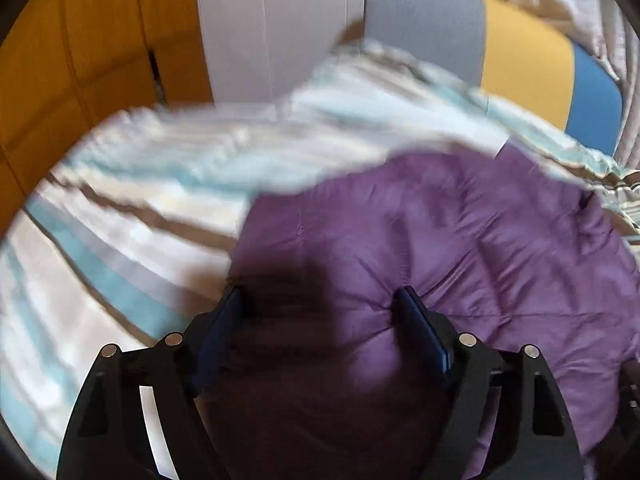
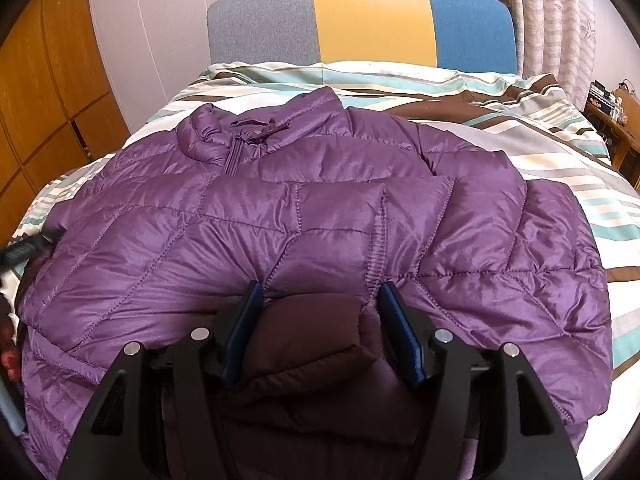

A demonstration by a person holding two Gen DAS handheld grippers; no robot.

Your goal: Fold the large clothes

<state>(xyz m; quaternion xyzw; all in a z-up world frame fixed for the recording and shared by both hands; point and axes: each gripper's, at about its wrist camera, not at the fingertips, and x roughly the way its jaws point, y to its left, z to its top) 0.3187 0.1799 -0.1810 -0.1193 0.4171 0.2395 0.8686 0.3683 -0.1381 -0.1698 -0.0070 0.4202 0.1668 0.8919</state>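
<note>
**Hem fold under way on the bed**

The purple jacket (image 2: 320, 216) fills mid-frame on the striped bedspread (image 2: 560, 152). The right gripper (image 2: 320, 292) is clamped on a dark fold of hem. The left gripper (image 1: 320, 300) stands wide over blurred fabric; grip unclear. Best carry both corners evenly toward the collar at top.

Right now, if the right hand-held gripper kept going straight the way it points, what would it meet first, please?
Most likely the purple puffer jacket: a fold of it already sits between the right hand-held gripper fingers.
</note>
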